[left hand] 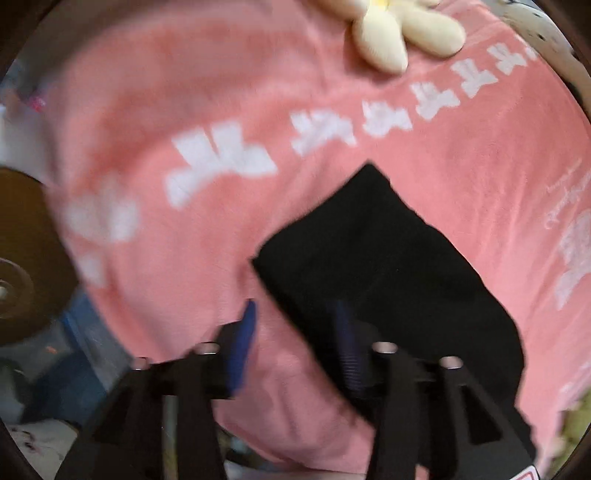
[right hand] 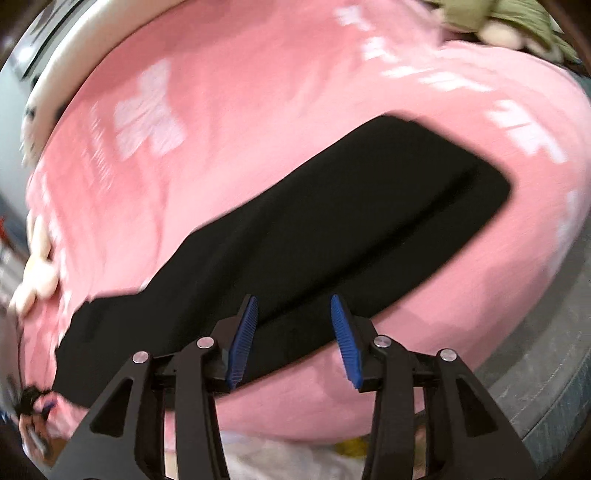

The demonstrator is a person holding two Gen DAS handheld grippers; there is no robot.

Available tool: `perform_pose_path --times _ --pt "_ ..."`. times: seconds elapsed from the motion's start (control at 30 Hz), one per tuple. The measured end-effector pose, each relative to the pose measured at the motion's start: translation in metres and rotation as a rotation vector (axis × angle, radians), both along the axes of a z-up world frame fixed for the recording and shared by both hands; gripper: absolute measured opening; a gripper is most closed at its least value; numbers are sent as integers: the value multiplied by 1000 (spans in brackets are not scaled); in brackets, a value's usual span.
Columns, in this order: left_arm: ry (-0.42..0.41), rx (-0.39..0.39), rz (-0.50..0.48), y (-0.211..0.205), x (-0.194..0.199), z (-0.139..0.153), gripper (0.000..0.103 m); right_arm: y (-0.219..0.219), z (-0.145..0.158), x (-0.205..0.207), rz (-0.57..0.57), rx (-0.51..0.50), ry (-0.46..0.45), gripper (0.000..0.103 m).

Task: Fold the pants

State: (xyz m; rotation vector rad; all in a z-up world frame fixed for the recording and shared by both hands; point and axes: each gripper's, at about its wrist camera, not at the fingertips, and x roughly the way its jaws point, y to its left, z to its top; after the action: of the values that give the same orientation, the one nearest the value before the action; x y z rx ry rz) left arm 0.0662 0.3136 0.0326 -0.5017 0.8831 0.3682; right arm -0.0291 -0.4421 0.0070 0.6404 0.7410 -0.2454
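Black pants [right hand: 332, 229] lie flat as a long, narrow folded strip across a pink blanket [right hand: 240, 110]. In the left wrist view one squared end of the pants [left hand: 388, 266] reaches up to a corner. My left gripper [left hand: 295, 332] hangs open over that end's left edge. Its left blue pad is above the blanket and its right pad above the black cloth, gripping nothing. My right gripper [right hand: 293, 332] is open just above the strip's near long edge, with cloth showing behind the gap but not pinched.
A cream flower-shaped plush [left hand: 402, 33] rests on the blanket [left hand: 184, 110] at the far side. A green plush [right hand: 517, 18] lies at the top right, a pale plush [right hand: 37, 280] at the left edge. Grey floor [right hand: 554, 350] shows beyond the bed's edge.
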Motion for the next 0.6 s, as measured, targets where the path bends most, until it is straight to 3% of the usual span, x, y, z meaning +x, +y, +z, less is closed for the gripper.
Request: perform_pose_path --times 0.1,0.17,0.23,0.37,0.4,0.43,0.47,0.6 --pt "-20 77 -41 -27 -17 14 51 -45 -3 -6 -89 23 -3 46" --pt "-27 81 -87 -44 -20 18 52 -69 -6 -6 -124 59 -24 46" --pt "-38 84 -135 -69 -23 20 60 -89 -10 -2 -151 81 -42 46" --pt "-54 128 -244 -125 -21 18 61 -112 -20 10 -157 94 -69 46" --pt "-52 149 -271 -138 -19 17 61 -115 -23 16 -150 93 -75 41" --pt "-45 171 -299 -155 -16 15 61 -118 -23 20 -138 80 -78 19" --pt "-38 184 -324 -169 -14 13 61 -120 -22 21 -124 74 -82 3" --pt "-22 176 -387 -204 -8 10 61 -117 24 5 -57 33 -207 5"
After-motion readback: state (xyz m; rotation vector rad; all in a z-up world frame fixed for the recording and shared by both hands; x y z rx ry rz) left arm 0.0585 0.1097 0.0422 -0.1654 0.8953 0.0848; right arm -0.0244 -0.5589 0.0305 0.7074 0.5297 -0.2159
